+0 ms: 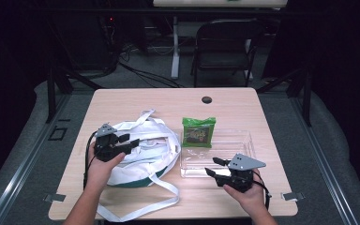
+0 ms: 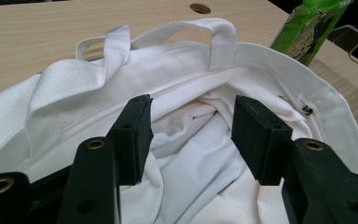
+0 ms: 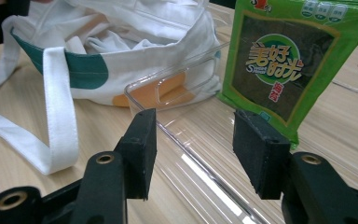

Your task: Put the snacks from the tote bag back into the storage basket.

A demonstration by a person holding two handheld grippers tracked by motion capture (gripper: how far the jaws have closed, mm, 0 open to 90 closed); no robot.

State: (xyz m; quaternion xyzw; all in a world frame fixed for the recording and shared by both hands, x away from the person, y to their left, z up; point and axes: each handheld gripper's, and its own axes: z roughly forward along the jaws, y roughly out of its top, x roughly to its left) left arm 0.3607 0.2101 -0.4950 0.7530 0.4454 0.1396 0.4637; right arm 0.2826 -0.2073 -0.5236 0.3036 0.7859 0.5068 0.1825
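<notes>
The white tote bag [image 1: 138,152] lies slumped toward the table's [image 1: 234,101] left edge, its mouth loosely open. The green snack packet [image 1: 198,132] stands upright near the table's middle, at the far left corner of the clear tray [image 1: 243,140]. The left tongs [image 1: 127,142] hang spread over the bag's opening, pinching nothing, so the soft rim may sag shut before anything goes in. The right tongs [image 1: 214,166] are also spread and empty, near the table's front edge and aimed at the packet. I judge a glancing approach could topple the packet, or the tongs could knock the tray's rim and shift it.
</notes>
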